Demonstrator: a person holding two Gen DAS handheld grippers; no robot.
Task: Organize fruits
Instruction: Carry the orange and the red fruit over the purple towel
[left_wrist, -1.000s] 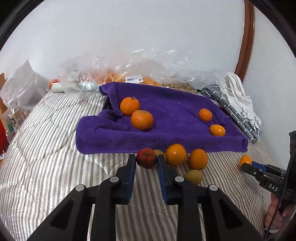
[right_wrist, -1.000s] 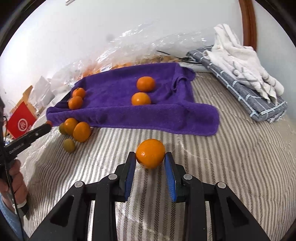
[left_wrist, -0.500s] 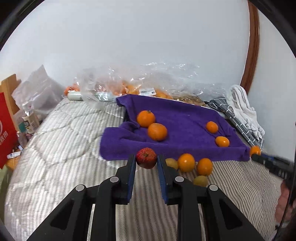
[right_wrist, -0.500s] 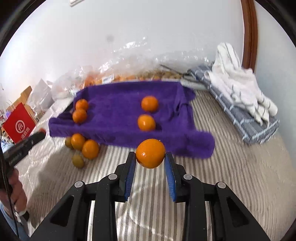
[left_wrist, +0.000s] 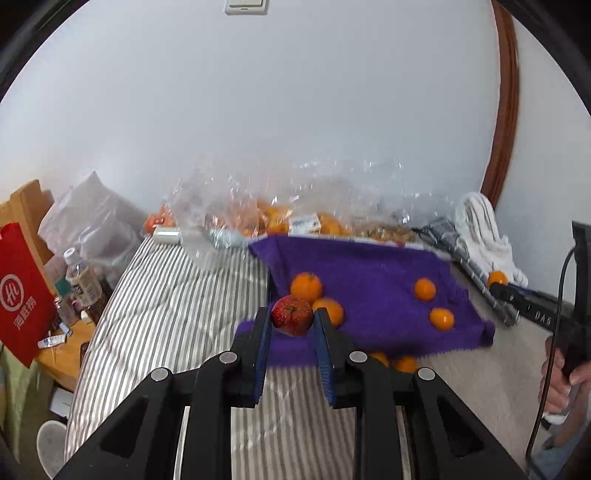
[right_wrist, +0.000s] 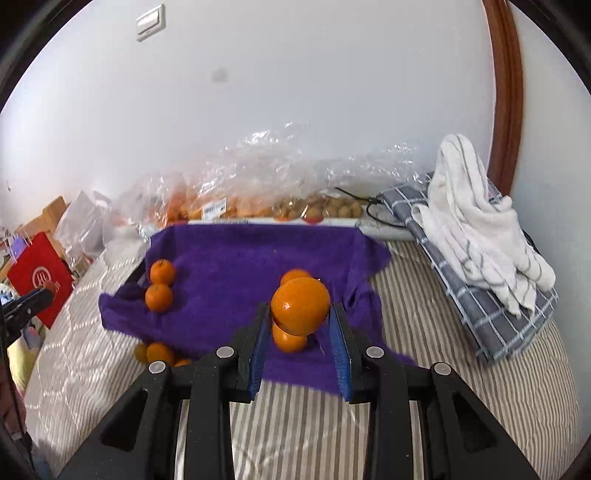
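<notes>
Surface: striped bedspread (left_wrist: 177, 306) against a white wall; a purple towel (left_wrist: 369, 269) lies ahead of both grippers.
Left gripper (left_wrist: 292, 322): clamped on a red apple (left_wrist: 291, 315), raised over the towel's near edge.
Right gripper (right_wrist: 300, 322): closed around an orange (right_wrist: 300, 305), held above the towel.
On towel: two oranges (right_wrist: 159, 286) ahead-left of the right gripper, two more just beyond its fingers.
Off towel: loose oranges (right_wrist: 159, 352) on the bedspread beside the towel's near edge, left of the right gripper.
Backdrop: plastic bags of fruit (right_wrist: 236, 192) by the wall; folded cloths (right_wrist: 476, 236) to the right.
</notes>
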